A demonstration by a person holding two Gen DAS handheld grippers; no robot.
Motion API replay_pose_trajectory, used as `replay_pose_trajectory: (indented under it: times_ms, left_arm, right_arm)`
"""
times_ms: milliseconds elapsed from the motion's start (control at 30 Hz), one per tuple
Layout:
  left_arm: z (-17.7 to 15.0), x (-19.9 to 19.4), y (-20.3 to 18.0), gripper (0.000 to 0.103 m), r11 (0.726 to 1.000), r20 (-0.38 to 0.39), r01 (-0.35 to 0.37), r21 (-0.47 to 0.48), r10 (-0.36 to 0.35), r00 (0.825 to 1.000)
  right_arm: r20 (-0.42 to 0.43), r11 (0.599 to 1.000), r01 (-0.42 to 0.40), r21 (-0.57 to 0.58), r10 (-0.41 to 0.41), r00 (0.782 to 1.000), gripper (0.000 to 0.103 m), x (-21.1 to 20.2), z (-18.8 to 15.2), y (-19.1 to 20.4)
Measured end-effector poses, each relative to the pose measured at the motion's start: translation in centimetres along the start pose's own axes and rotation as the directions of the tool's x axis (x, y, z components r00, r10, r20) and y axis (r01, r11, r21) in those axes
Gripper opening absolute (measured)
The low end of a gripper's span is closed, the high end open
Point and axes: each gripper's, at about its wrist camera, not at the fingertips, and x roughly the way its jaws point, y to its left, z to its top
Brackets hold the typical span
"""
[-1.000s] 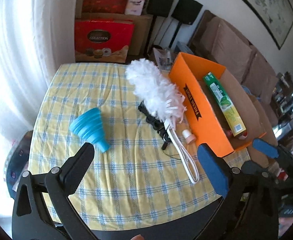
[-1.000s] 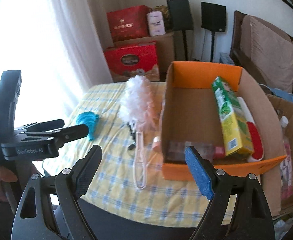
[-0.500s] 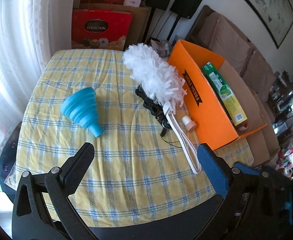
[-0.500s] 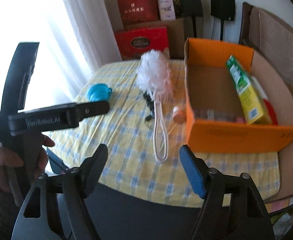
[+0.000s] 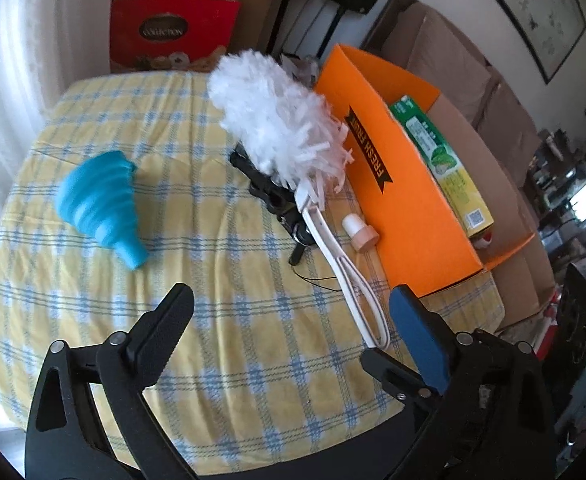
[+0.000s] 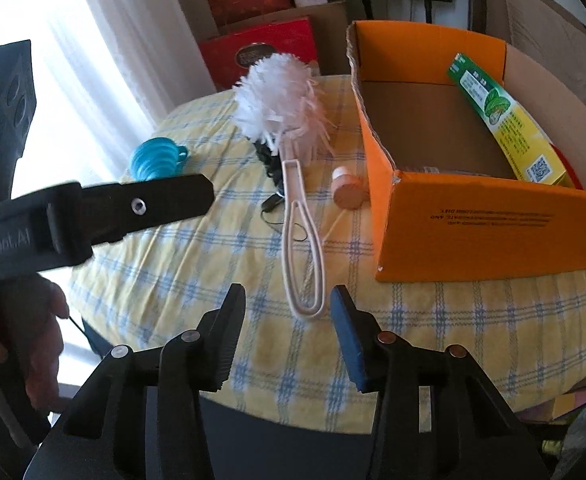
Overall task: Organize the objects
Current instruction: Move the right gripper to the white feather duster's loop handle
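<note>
From my left wrist camera, the left gripper (image 5: 289, 312) is spread wide and empty above the yellow checked table (image 5: 213, 360); the blue collapsible silicone funnel (image 5: 101, 208) lies ahead to its left, the white fluffy duster with a looped plastic handle (image 5: 281, 132) ahead to its right.

From the right wrist camera, the right gripper (image 6: 289, 316), jaws just closing yet holding nothing, sits just short of the handle loop. Closing early could skid the loop aside, or drag the black cable (image 6: 271, 200) underneath toward the orange cardboard box (image 6: 493, 236).
</note>
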Motion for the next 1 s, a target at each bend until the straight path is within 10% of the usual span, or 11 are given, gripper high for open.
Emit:
replay_pose_trajectory:
  times_ms: [567, 800, 1000]
  left_arm:
    - [0.8, 5.1, -0.8, 0.066, 0.993, -0.078, 0.099, -0.058, -0.103, 0.992]
    - [0.6, 5.8, -0.2, 0.021, 0.982, -0.099, 0.156, -0.106, -0.167, 0.981]
    - [0.4, 5.2, 0.3, 0.020, 0.964, -0.073, 0.209, -0.163, -0.223, 0.972]
  right_arm:
    - [-0.019, 0.996, -0.078, 0.048, 0.079, 0.997, 0.025, 2.0, 0.8, -0.5]
    - [-0.024, 0.994, -0.101, 0.044, 0.102, 0.994, 0.025, 2.1, 1.2, 0.2]
    - [-0.006, 0.995, -0.100, 0.019, 0.100, 0.995, 0.025, 1.2, 1.0, 0.8]
